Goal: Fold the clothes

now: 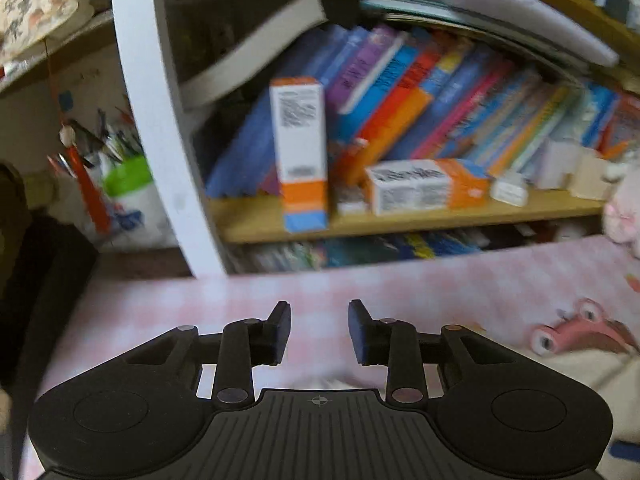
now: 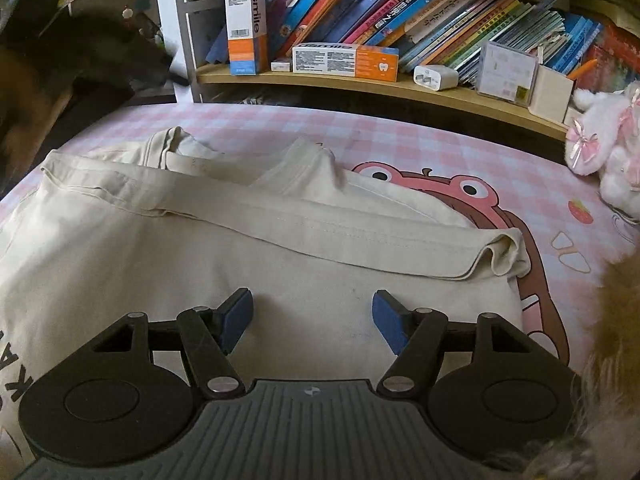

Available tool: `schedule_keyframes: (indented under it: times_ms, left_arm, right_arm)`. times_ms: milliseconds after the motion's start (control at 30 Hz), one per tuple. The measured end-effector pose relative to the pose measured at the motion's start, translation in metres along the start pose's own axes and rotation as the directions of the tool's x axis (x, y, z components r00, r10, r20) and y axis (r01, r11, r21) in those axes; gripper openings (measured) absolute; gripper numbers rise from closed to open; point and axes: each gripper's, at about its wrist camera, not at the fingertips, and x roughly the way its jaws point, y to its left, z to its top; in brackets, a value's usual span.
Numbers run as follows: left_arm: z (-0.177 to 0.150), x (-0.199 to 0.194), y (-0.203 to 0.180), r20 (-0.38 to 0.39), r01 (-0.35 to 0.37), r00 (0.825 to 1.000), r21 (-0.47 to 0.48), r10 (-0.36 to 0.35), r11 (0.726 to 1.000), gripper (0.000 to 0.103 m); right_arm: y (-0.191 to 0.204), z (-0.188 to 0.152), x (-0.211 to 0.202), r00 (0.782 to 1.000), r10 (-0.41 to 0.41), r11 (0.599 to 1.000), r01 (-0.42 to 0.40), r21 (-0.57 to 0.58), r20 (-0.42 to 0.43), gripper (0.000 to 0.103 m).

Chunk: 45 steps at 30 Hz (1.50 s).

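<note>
A cream T-shirt [image 2: 160,248] lies on the pink checked bed sheet [image 2: 400,136], its far part folded back so a hem runs across the middle. My right gripper [image 2: 312,320] is open and empty, hovering low over the near part of the shirt. My left gripper [image 1: 319,330] is open and empty above the pink sheet [image 1: 400,280], facing the bookshelf; a bit of cream cloth [image 1: 328,382] shows just under it. The left wrist view is blurred.
A wooden shelf [image 2: 360,84] behind the bed holds leaning books [image 2: 400,8], orange-and-white boxes [image 2: 344,60] and a charger [image 2: 434,77]. A white plush toy [image 2: 608,140] sits at the bed's right edge. A white shelf post [image 1: 152,120] stands left. A fluffy tan thing [image 2: 616,320] is near right.
</note>
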Motion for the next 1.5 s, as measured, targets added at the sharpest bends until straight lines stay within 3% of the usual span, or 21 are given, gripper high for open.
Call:
schedule_keyframes:
  times_ms: [33, 100, 167, 300, 467, 700, 900, 1067, 1233, 1400, 1500]
  left_arm:
    - [0.001, -0.002, 0.003, 0.009, -0.001, 1.0, 0.003, 0.001, 1.0, 0.031]
    - [-0.008, -0.014, 0.005, 0.014, 0.065, 0.998, 0.011, -0.065, 0.998, 0.031]
    - [-0.028, -0.028, -0.001, -0.017, 0.14, 0.99, 0.056, -0.139, 0.989, 0.031]
    - [-0.072, -0.05, -0.014, -0.084, 0.226, 0.973, 0.128, -0.216, 0.966, 0.031]
    - [-0.11, -0.058, -0.016, -0.181, 0.261, 0.951, 0.038, -0.25, 0.965, 0.031]
    - [-0.114, -0.05, -0.02, -0.223, 0.282, 0.939, 0.059, -0.262, 0.958, 0.031]
    - [-0.103, -0.033, -0.019, -0.233, 0.263, 0.943, 0.076, -0.239, 0.962, 0.032]
    - [-0.078, -0.005, -0.014, -0.228, 0.244, 0.949, 0.092, -0.218, 0.965, 0.033]
    - [-0.046, 0.021, 0.01, -0.173, 0.174, 0.97, 0.006, -0.171, 0.985, 0.033]
    - [-0.025, 0.025, 0.038, -0.111, 0.083, 0.99, -0.026, -0.086, 0.996, 0.033]
    - [-0.026, 0.006, 0.058, -0.065, 0.095, 0.993, -0.043, -0.098, 0.995, 0.033]
  right_arm:
    - [0.0, 0.0, 0.0, 1.0, 0.003, 1.0, -0.003, -0.002, -0.002, 0.066]
    - [-0.002, 0.003, 0.0, 1.0, 0.009, 1.0, -0.009, -0.003, -0.012, 0.066]
    - [-0.002, 0.006, 0.0, 1.0, 0.014, 1.0, -0.014, -0.002, -0.025, 0.066]
    - [-0.004, 0.013, 0.002, 0.998, 0.034, 0.999, -0.034, -0.006, -0.054, 0.066]
    - [-0.007, 0.025, 0.009, 0.994, 0.078, 0.997, -0.08, -0.023, -0.078, 0.066]
    - [-0.011, 0.051, 0.033, 0.99, 0.112, 0.992, -0.117, -0.056, -0.088, 0.067]
    - [-0.026, 0.098, 0.068, 0.999, -0.04, 0.984, 0.038, -0.175, -0.009, 0.068]
    - [-0.053, 0.125, 0.06, 0.99, -0.115, 0.99, 0.12, -0.076, 0.076, 0.067]
    - [-0.068, 0.114, 0.019, 0.988, -0.097, 0.995, 0.091, 0.051, 0.12, 0.068]
    - [-0.056, 0.077, -0.001, 0.992, -0.106, 0.994, 0.107, -0.01, 0.061, 0.068]
    - [-0.056, 0.059, -0.004, 0.99, -0.14, 0.99, 0.141, -0.026, 0.021, 0.068]
